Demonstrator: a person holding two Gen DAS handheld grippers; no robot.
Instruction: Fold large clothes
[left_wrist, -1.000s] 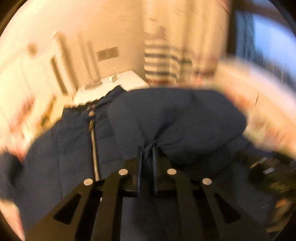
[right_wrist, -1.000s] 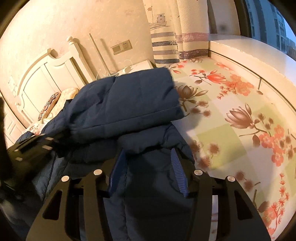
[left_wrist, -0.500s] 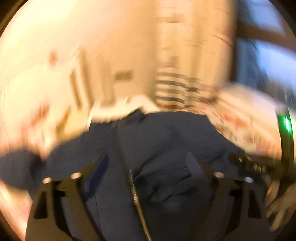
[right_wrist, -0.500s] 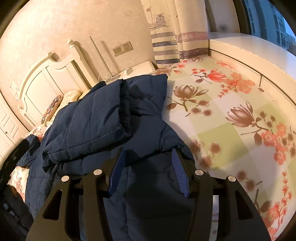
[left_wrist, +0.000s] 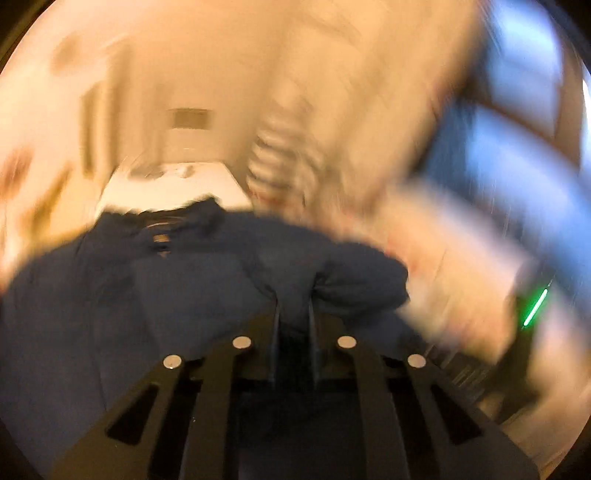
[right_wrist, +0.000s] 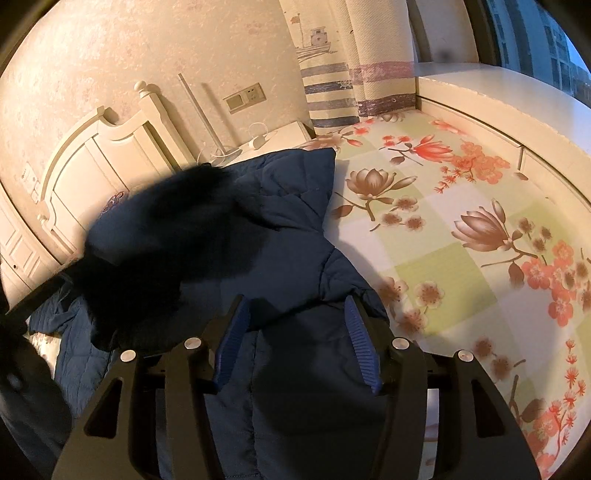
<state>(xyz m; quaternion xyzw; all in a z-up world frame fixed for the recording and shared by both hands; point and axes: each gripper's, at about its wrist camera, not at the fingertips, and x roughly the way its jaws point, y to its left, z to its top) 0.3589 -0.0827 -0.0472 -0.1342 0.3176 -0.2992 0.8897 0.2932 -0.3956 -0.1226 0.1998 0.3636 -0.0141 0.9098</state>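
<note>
While the left hand-held gripper (left_wrist: 293, 314) pinches its navy fabric, the jacket (right_wrist: 288, 240) lies lengthwise toward the headboard (right_wrist: 110, 155), right hand-held gripper (right_wrist: 295, 321) spread.

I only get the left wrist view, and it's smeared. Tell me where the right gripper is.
Observer: The right gripper is at the near end of the jacket, with padding filling its parted jaws.
Operator: Report what the left gripper holds up.
Observer: A dark, blurred flap, raised over the jacket's left side.
Operator: Describe the bed beside it.
Observer: A floral sheet lies to the right of the jacket.
</note>
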